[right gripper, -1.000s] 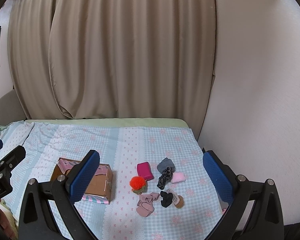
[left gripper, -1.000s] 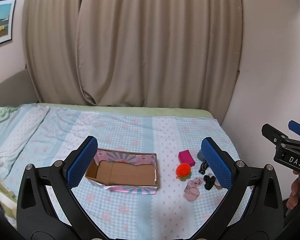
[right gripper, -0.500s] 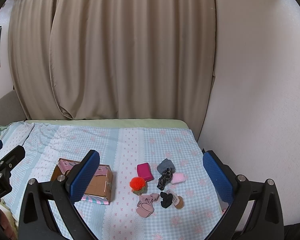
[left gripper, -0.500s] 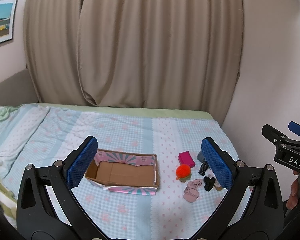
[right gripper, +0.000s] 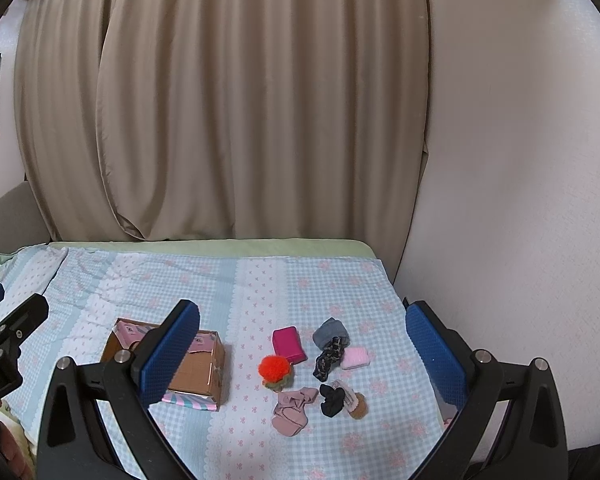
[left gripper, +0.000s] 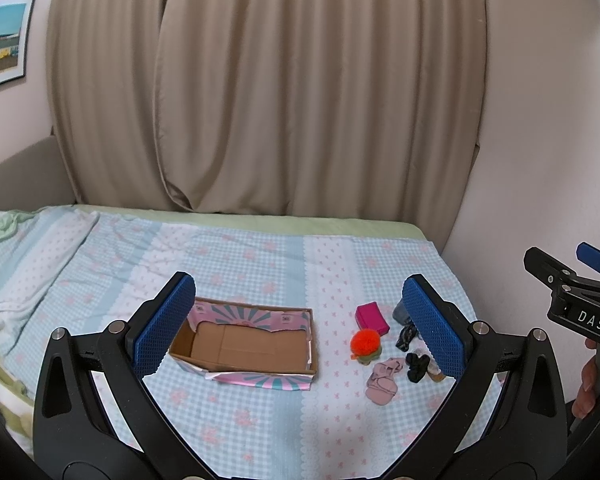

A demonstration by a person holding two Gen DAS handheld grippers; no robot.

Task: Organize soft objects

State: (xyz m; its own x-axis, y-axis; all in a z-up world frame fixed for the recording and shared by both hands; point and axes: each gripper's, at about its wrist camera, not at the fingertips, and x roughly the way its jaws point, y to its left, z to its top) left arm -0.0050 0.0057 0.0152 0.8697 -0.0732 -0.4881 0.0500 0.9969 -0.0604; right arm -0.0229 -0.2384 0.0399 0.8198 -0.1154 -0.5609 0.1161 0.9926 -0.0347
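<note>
A bed [left gripper: 260, 264] covered by a pale blue gingham sheet with pink flowers is seen in both wrist views, backed by beige pleated curtains [left gripper: 268, 92]. At the far left a framed picture [left gripper: 2, 40] is hung on the wall. The left gripper [left gripper: 300, 324] is held above the bed with its blue textured pads spread wide and nothing between them. Below it, an open cardboard box with pink and teal patterned sides [left gripper: 248, 346] is set on the sheet; only bare brown cardboard is shown inside.

To the right of the box, apart from it, the soft objects are gathered in a loose cluster. An orange fluffy pom-pom on a green base [right gripper: 275, 370] is placed nearest the box, with a magenta rectangular pouch [right gripper: 287, 344] just behind it and a dusty pink fabric scrunchie [right gripper: 292, 410] in front. Further right, a grey rolled cloth [right gripper: 330, 332], a black patterned fabric strip [right gripper: 329, 360], a pale pink folded pad [right gripper: 356, 357], a black scrunchie [right gripper: 332, 399] and a tan item [right gripper: 356, 404] touching it are found.

The right gripper [right gripper: 303, 356] is likewise held wide apart and empty above the cluster.
</note>
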